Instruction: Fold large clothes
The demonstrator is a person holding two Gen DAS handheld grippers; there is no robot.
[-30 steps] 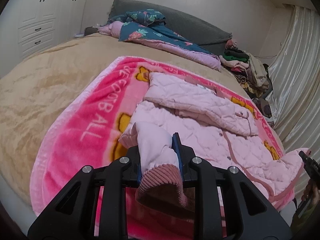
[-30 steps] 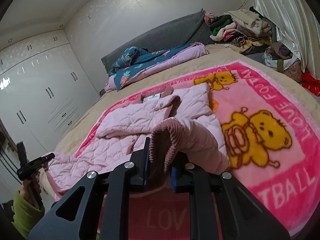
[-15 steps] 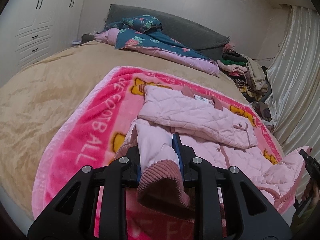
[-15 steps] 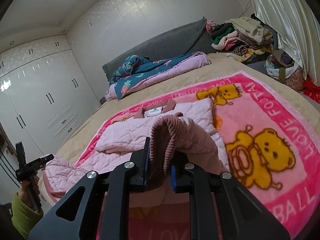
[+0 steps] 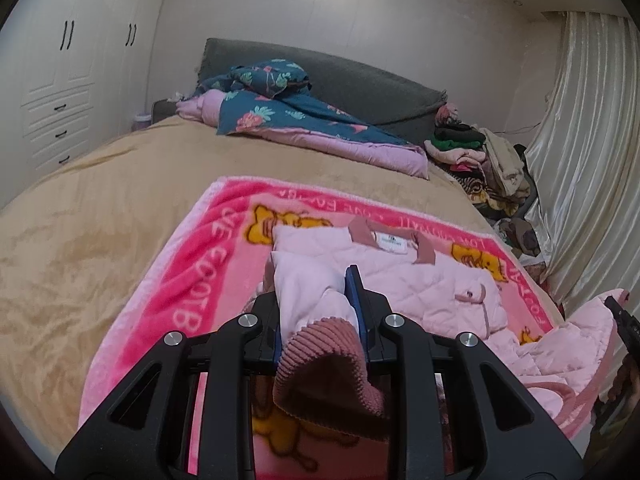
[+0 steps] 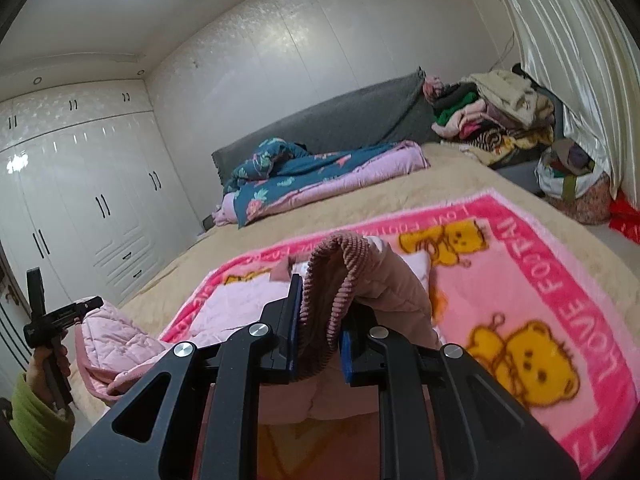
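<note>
left wrist view: the left gripper (image 5: 317, 300) is clamped on a ribbed dusty-pink sleeve cuff (image 5: 326, 364), hiding the pale pink quilted jacket (image 5: 420, 284) beneath. the right gripper (image 6: 320, 330) pinches the other cuff (image 6: 332, 280). the jacket lies on a pink bear-print fleece blanket (image 5: 192, 280) over a tan bed (image 5: 100, 208).

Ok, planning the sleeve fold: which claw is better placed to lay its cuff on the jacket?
Likely left: left claw grips a ribbed cuff with the quilted jacket straight ahead; right claw sits off-centre.
</note>
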